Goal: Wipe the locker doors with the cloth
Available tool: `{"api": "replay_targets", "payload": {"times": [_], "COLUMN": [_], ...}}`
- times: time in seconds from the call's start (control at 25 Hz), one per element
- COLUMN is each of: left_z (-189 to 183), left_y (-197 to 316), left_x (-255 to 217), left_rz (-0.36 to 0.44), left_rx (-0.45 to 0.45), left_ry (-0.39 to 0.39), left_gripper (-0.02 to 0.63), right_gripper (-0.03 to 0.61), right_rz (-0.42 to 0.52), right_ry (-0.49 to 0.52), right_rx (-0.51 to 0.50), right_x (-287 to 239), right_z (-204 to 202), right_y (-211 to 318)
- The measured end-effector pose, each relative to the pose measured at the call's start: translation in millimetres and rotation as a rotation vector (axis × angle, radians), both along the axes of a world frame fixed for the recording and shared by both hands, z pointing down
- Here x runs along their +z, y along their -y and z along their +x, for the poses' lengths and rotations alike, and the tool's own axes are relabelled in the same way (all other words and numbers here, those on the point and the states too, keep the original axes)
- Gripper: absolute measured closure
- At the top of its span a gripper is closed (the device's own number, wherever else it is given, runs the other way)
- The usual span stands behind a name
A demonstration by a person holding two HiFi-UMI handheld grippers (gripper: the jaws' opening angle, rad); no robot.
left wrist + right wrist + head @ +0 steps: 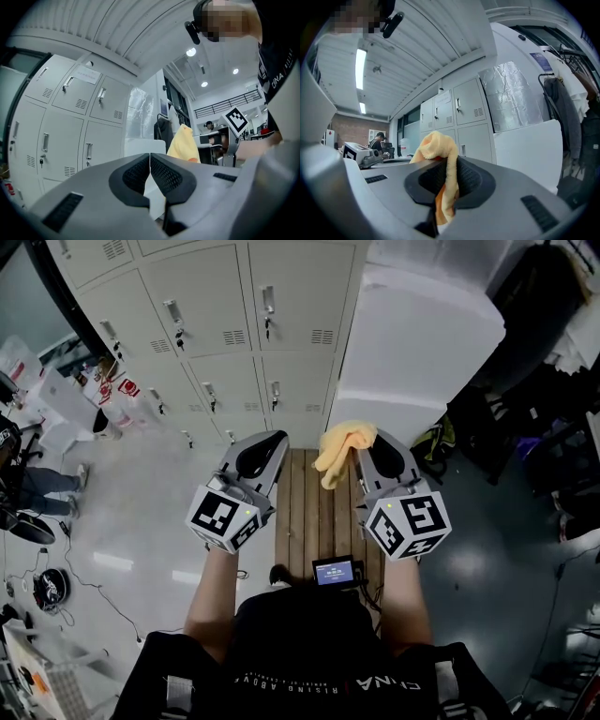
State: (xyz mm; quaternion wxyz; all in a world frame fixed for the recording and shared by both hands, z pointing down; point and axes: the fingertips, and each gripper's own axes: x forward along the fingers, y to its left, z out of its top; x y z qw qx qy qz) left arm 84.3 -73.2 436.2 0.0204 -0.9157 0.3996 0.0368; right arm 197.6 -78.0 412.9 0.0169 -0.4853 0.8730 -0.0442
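Holding the cloth [437, 149] is the R gripper [447, 180]: jaws clamped on a fold, a yellow bunch sticking out past the tips, the rest hanging down between the pads. Judged reason: the bunch sits proud so that fabric, not plastic, meets a door when pressed on.

L gripper [150, 161]: jaws closed tip to tip, nothing between. Looks idle; held beside the R one at about the same level, both pointing fwd.

Locker doors [234, 324]: grey bank straight ahead w/ handles and vent slots; keys in some locks, it seems. Cloth is apart from them, no contact w/ any door. Wipe judged not begun.

Surroundings:
- Wooden slat platform [305, 512] under the person, running up to the locker base.
- Small screen [335, 570] at chest.
- Big white block [422, 343] just R of the lockers; touching or not, cannot tell. Prob. limits the sweep at the R-most column.
- Bags [112, 390] on floor at L, near the lower doors.
- Cables [75, 582] on floor at L.
- Another person [28, 486] far L, well apart.

Risk (judgement): handles stick out, so the cloth could snag there.
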Motion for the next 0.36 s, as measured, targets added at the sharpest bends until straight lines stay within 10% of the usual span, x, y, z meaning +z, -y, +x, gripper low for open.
{"api": "replay_targets", "payload": {"times": [0.36], "left_z": [7.0], "left_y": [-5.1], "left_x": [-1.0], "left_rz": [-0.004], "left_rx": [0.003], "left_ry": [0.01], "left_gripper": [0.592], "right_gripper": [0.522], "right_rz": [0.004], "right_ry": [0.029], "right_rx": [-0.027], "right_x": [-6.7], "right_z": [-1.8], "right_y": [-5.5]}}
